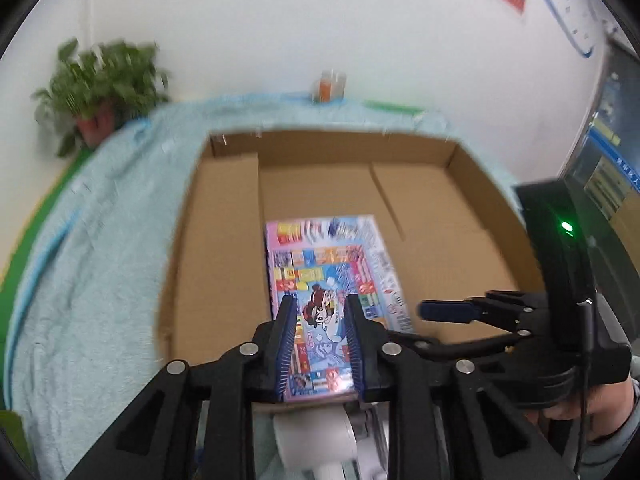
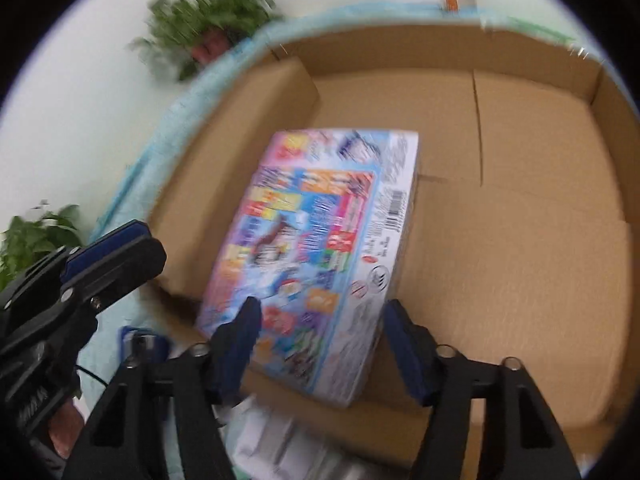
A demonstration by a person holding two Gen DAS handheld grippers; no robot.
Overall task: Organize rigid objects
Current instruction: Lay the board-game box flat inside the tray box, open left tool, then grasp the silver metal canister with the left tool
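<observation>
A colourful printed game box point(image 1: 332, 264) lies in an open cardboard carton point(image 1: 332, 138), its near end up against the carton's near wall. My left gripper point(image 1: 322, 316) hovers over that near end, jaws partly apart and the box face showing between them. In the right wrist view the same game box point(image 2: 320, 232) sits slanted in the carton point(image 2: 400, 40), and my right gripper point(image 2: 322, 316) stands open above its near end. One finger overlaps the top face and the other is off its right side, with neither pad pressing. The left gripper point(image 2: 120, 248) hangs clear of the box on the left.
A plain brown box point(image 1: 224, 240) stands along the carton's left wall. The carton rests on a light teal cloth point(image 1: 100, 240). A potted plant point(image 1: 104, 76) and a small orange-and-white container point(image 1: 328, 86) sit by the white wall. White items point(image 1: 316, 436) lie under the left gripper.
</observation>
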